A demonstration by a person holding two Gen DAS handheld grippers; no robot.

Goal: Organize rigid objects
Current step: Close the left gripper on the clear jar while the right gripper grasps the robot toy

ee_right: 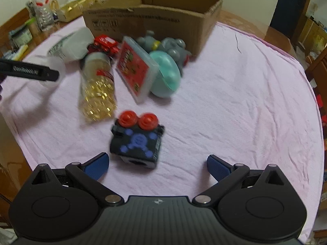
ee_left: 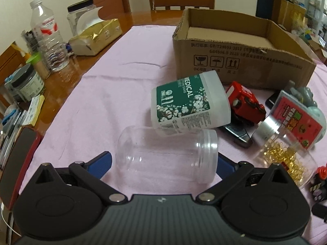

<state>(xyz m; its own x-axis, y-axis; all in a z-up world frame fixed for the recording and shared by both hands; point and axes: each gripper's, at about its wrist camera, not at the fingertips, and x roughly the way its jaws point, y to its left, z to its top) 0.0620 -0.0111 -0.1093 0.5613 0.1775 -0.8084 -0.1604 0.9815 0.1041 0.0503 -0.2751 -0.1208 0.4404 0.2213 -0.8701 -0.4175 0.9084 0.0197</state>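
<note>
Your left gripper (ee_left: pixel 163 164) has its blue-padded fingers spread wide on either side of the clear plastic jar (ee_left: pixel 166 155), which lies on its side on the pink cloth (ee_left: pixel 114 94), smooth and see-through, threaded neck pointing right, no lid on it; whether the pads actually touch its walls, you cannot tell from here. Leaning on the jar's far edge is the white tub (ee_left: pixel 189 104), squarish and frosted, wrapped in a green label with white flowers that reads "MEDICAL". Just beside it sits the red toy car (ee_left: pixel 244 102), glossy, tipped on a dark flat gadget. Right of that lies the capsule bottle (ee_left: pixel 284 151), clear with a silvery band, half full of golden gel beads. Over on your right gripper (ee_right: pixel 157 166), the fingers stand wide apart and hold nothing; the black cube toy (ee_right: pixel 137 143) sits just ahead, between them but nearer the left finger, blurry, with two red knobs and a blue skull-like mark. Beyond it: a red card case (ee_right: pixel 133 69) in a clear shell, a smooth teal egg (ee_right: pixel 165 74), a grey rounded figure (ee_right: pixel 173 47). Behind everything, the cardboard box (ee_left: pixel 241 61), open-topped, corrugated, printed with handling symbols and "GB/T" codes.
</note>
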